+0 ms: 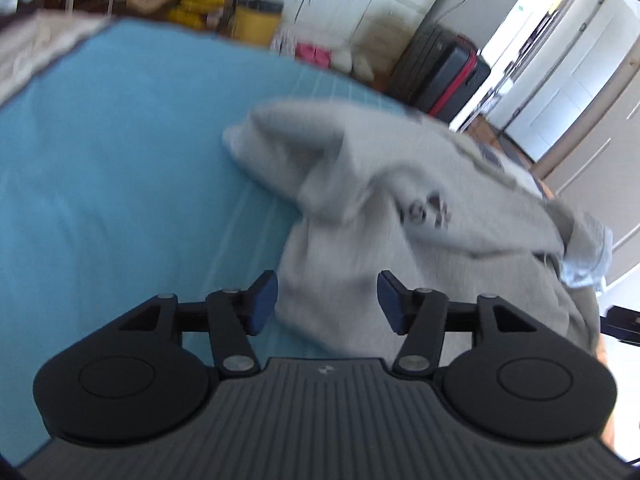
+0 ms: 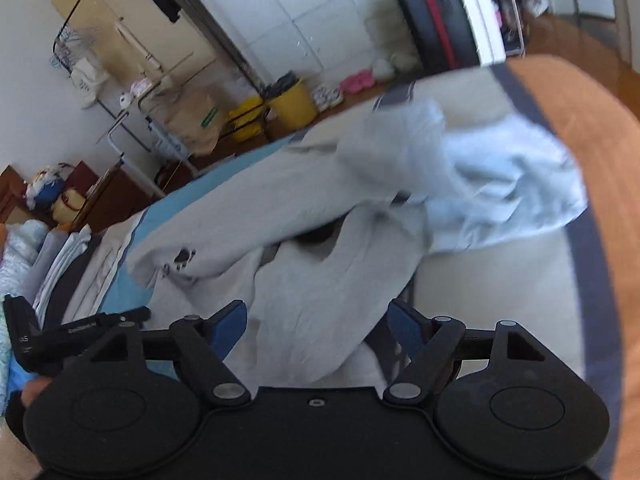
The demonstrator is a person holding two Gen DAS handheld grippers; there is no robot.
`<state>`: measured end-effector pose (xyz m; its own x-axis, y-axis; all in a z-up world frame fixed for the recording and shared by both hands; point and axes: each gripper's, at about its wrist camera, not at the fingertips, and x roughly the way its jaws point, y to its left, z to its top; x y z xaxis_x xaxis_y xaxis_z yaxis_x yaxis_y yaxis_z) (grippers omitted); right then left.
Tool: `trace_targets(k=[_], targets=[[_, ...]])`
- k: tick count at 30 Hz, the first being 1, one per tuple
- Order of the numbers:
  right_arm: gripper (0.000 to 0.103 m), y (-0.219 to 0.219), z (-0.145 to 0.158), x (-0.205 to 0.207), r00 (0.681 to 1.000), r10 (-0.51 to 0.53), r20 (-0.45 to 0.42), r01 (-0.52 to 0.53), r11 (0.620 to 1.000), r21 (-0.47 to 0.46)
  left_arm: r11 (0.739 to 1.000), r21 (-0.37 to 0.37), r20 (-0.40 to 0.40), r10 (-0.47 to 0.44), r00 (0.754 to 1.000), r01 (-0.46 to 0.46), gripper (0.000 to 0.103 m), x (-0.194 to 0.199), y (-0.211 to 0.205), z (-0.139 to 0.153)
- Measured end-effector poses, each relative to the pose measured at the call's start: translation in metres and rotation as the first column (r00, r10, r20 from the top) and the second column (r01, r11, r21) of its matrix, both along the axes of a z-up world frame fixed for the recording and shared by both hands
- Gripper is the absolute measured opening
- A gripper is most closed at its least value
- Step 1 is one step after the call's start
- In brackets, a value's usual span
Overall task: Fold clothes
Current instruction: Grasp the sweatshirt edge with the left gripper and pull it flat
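Your left tool (image 1: 327,300) and right tool (image 2: 318,326) both gape wide, empty, just above the crumpled grey hoodie (image 1: 400,208) near the bed (image 1: 120,160) edge.

Matt grey cloth sweatshirt (image 1: 360,208)

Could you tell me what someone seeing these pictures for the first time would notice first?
Most striking is the rumpled grey sweatshirt with a dark print, lying unfolded on the blue sheet straight ahead of both tools. The left tool and the right tool both stand open just short of the cloth, gripping nothing. A pale blue garment lies bunched at the sweatshirt's far end, and a yellow bin stands out on the floor beyond.
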<state>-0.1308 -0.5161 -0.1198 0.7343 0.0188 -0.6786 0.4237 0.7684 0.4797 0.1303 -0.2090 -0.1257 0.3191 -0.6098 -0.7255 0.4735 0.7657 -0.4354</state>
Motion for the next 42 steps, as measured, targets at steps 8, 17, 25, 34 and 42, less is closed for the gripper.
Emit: trace_targets(k=[8,17,25,34,42], targets=[[0.011,-0.027,-0.028,0.032,0.997,-0.075,0.013,0.076,0.991,-0.112,0.997,0.083,0.171,-0.015,0.985,0.001,0.004,-0.015,-0.030,-0.005],[0.001,-0.018,0.098,-0.069,0.918,-0.292,0.268,0.393,0.754,-0.526,1.000,-0.006,0.308,-0.004,0.952,0.006,0.003,-0.063,-0.001,0.075],[0.049,-0.065,0.032,-0.073,0.963,-0.267,0.039,0.261,0.958,0.119,0.998,-0.058,-0.093,0.034,0.995,-0.039,0.006,-0.050,0.020,0.005],[0.085,-0.053,-0.035,-0.029,0.951,-0.283,-0.124,0.304,0.927,0.218,0.996,-0.085,-0.108,-0.009,0.994,0.000,0.075,-0.047,0.008,-0.007],[0.008,-0.045,0.017,-0.038,0.969,-0.244,0.026,0.246,0.967,-0.066,0.995,-0.051,0.112,-0.084,0.990,0.090,0.003,-0.072,-0.008,0.020]])
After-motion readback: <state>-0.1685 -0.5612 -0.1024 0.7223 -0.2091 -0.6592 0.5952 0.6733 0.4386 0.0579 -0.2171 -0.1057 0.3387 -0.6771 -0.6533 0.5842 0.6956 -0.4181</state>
